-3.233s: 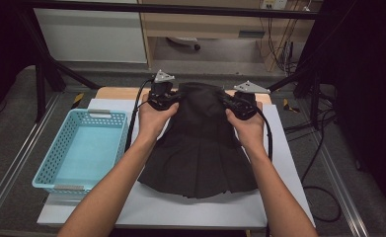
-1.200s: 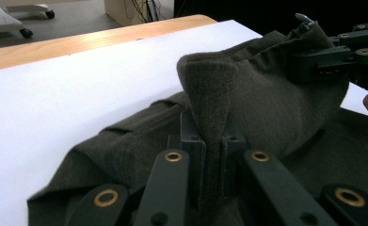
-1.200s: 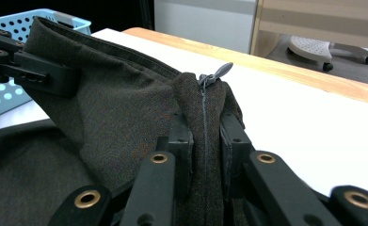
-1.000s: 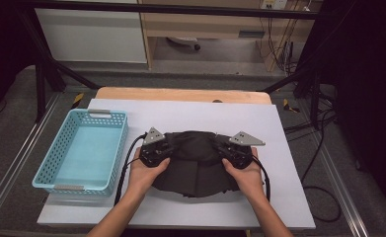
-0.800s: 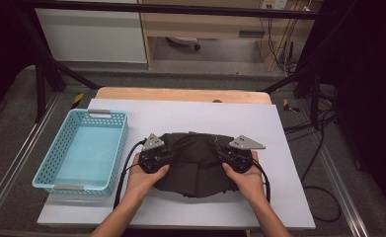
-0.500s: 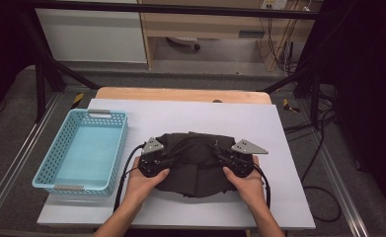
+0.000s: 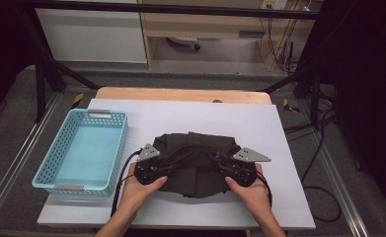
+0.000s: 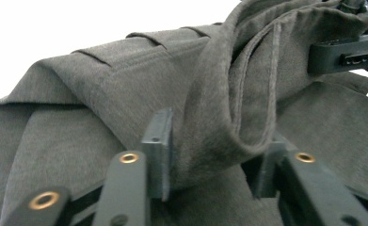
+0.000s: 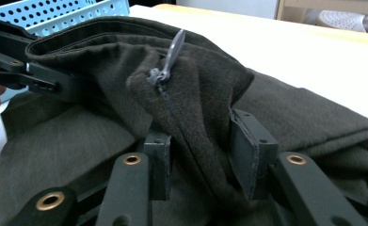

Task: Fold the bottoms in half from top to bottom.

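sitting left of the dark skirt point(image 7: 195, 163), blue basket point(image 7: 57, 175) holds nothing.

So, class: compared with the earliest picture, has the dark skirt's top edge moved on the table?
Yes. The dark skirt is folded: its top edge has come toward the person, away from the table's wooden far edge.

My high view sits above the near side of the table point(image 7: 289, 128), looking forward and down, far enough to frame the basket point(image 7: 82, 153) and floor. Left gripper view rides low, looking along its jaws across the dark garment point(image 8: 125, 94), very close. Right gripper view does the same from the opposite side point(image 9: 205, 94). All three share the garment point(image 7: 195, 158); each gripper view catches the other gripper.
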`<control>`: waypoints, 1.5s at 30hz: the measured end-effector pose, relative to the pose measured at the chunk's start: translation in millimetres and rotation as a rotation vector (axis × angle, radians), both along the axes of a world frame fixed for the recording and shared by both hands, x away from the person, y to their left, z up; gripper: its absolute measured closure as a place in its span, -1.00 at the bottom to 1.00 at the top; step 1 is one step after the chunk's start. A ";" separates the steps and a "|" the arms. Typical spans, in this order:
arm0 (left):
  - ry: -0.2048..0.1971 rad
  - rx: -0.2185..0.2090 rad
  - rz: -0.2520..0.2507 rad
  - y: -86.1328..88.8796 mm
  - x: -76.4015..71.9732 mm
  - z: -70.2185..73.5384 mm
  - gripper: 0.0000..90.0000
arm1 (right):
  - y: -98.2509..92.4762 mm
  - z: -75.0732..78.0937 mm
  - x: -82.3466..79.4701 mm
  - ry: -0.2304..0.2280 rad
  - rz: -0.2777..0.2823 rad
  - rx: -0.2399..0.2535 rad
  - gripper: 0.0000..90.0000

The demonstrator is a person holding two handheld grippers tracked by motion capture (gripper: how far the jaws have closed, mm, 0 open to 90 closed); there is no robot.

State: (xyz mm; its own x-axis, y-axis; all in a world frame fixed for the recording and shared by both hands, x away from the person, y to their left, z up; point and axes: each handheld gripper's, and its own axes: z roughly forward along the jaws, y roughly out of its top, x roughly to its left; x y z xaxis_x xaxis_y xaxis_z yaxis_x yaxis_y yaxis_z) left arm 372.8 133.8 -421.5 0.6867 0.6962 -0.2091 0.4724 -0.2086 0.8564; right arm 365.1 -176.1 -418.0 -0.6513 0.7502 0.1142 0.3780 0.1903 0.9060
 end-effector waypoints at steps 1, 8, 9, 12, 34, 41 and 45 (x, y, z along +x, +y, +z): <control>-0.002 0.002 0.002 1.2 -2.5 0.0 0.22 | -0.7 -0.3 -1.8 0.001 0.001 -0.001 0.34; -0.009 0.017 0.026 9.6 -18.1 -1.3 0.12 | -4.6 -5.0 -12.5 0.014 0.005 -0.014 0.25; -0.013 0.022 0.030 12.2 -22.7 -2.2 0.12 | -6.4 -7.3 -16.2 0.016 0.002 -0.017 0.22; -0.007 0.028 0.028 14.1 -26.3 -2.7 0.10 | -8.9 -9.3 -21.1 0.015 -0.009 -0.014 0.20; 0.007 0.067 0.137 40.3 -32.4 -1.9 0.40 | -26.7 -5.9 -44.4 0.053 -0.078 -0.053 0.56; -0.033 0.003 0.177 42.5 -31.5 7.5 0.29 | -31.9 4.4 -38.9 0.046 -0.131 -0.026 0.57; -0.043 -0.004 0.164 35.7 -28.5 12.6 0.23 | -29.4 14.2 -32.0 0.033 -0.137 -0.019 0.48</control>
State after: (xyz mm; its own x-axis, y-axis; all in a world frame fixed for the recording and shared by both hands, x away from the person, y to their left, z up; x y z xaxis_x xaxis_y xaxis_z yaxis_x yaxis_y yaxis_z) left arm 344.3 169.5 -408.9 0.5726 0.7986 -0.1854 0.4629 -0.1283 0.8771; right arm 333.0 -205.5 -403.8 -0.5386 0.8342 0.1189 0.4310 0.1514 0.8896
